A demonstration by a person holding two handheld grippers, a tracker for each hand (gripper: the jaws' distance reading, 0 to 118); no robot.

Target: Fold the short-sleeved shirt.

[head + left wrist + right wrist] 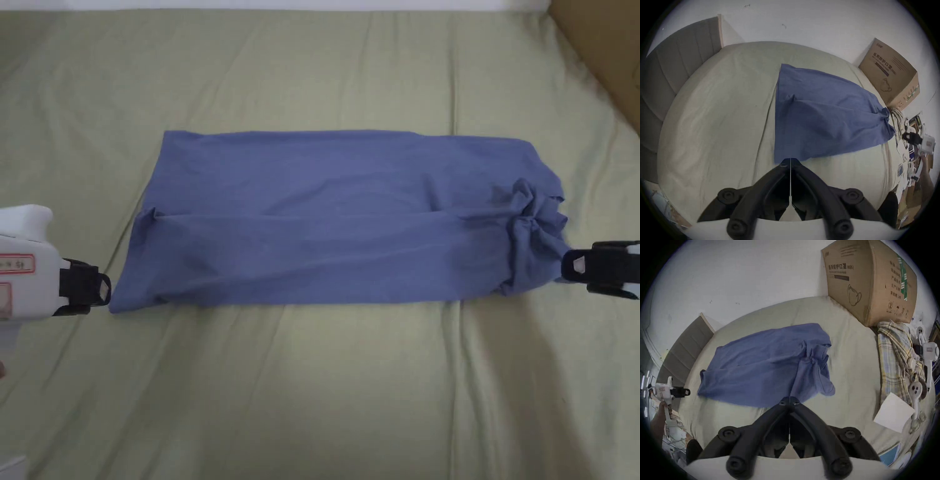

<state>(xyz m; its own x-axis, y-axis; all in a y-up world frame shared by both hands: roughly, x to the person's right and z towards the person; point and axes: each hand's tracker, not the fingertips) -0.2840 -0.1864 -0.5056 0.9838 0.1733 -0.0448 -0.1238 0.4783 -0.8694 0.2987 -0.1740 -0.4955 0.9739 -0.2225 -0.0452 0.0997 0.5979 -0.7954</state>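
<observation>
The left gripper [103, 289] and right gripper [570, 265], jaws together, sit at the near corners of the blue shirt [337, 219] (whether they pinch cloth is unclear). It lies folded lengthwise on the green bed [350, 387], with a cardboard box [603, 50] at the far right.

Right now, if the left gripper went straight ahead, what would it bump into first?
The blue shirt. The left gripper is shut, tips at the shirt's near corner; whether it pinches cloth is unclear.

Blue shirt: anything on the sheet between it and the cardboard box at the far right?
Nothing. In the right gripper view, only bare green sheet separates the blue shirt from the cardboard box; the plaid cloth lies nearer, beside the box.
</observation>
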